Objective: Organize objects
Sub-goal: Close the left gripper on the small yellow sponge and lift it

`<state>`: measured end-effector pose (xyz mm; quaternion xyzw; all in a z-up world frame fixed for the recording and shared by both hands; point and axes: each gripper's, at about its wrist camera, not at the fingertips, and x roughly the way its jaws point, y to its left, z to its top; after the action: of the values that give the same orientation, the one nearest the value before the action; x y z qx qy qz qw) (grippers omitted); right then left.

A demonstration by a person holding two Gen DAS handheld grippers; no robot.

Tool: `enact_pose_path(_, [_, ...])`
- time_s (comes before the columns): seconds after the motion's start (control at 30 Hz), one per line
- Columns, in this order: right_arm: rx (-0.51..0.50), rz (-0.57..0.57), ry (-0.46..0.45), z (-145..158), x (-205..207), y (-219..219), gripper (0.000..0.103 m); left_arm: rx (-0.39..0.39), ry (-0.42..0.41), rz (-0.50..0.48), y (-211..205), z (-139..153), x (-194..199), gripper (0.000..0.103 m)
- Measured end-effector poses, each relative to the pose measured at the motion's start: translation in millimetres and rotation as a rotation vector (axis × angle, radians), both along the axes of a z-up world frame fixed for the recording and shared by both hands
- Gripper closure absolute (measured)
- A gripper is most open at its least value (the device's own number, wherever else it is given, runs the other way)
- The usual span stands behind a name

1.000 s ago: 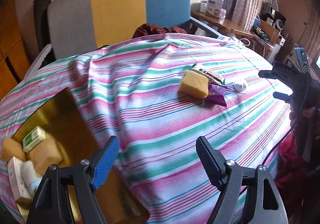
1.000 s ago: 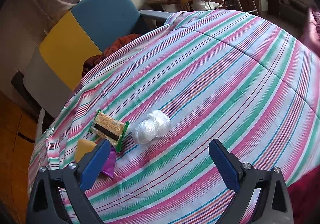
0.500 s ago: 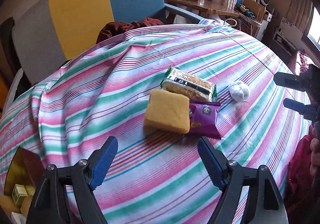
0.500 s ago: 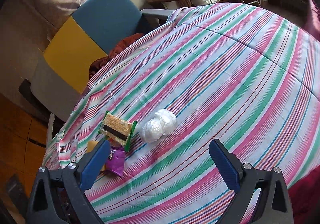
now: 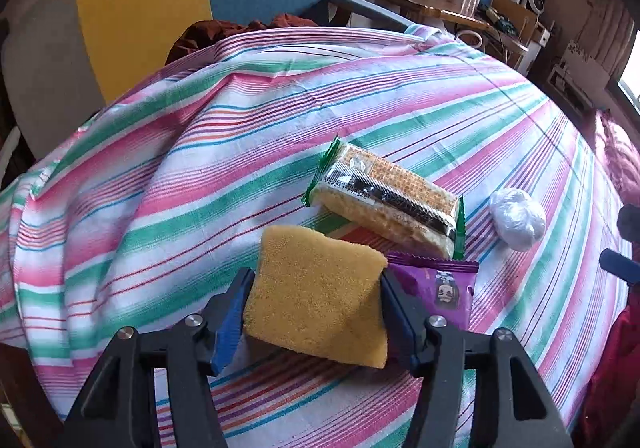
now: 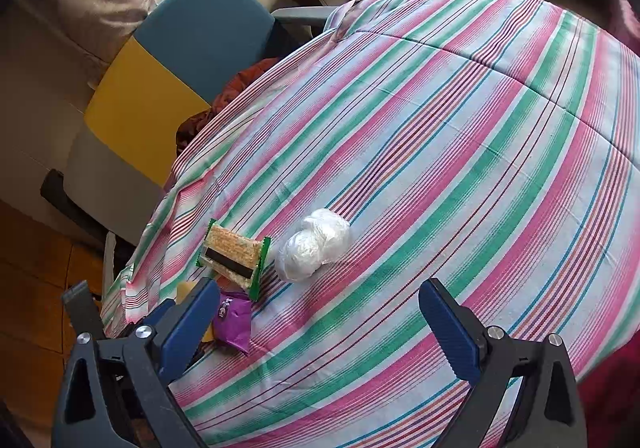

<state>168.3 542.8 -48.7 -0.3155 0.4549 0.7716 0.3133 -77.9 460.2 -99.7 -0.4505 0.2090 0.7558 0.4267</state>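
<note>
Yellow sponge [image 5: 318,298], lying on the striped cloth [image 5: 200,175], now sits pinched in the left gripper [image 5: 316,312], whose jaws have just been closing (a pickup seems begun), beside it a half-covered purple packet [image 5: 442,290], while the right gripper [image 6: 320,324] gapes empty.

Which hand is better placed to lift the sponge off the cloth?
Left. Its gripper has just been closing, and both fingers already flank the sponge, apparently touching it. The right gripper hangs open over bare cloth, nearer the white bundle.
</note>
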Motion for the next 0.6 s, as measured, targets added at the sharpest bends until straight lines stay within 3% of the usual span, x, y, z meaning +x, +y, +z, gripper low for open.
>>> enact_pose_path(0.23, [0.013, -0.011, -0.013, -3, 2, 4, 0.002, 0.087, -0.066, 0.115, -57, 11, 12, 0.042])
enact_pose_path(0.4, [0.01, -0.031, -0.015, -6, 7, 7, 0.003, 0.095, 0.013, 0.109, -96, 12, 61, 0.042])
enact_pose_path(0.5, [0.006, -0.053, -0.014, -7, 10, 9, 0.003, 0.083, 0.111, 0.052, -110, 6, 98, 0.042])
enact_pose_path(0.6, [0.002, -0.068, -0.012, -8, 12, 10, 0.002, 0.127, 0.202, 0.01, -123, 3, 119, 0.042])
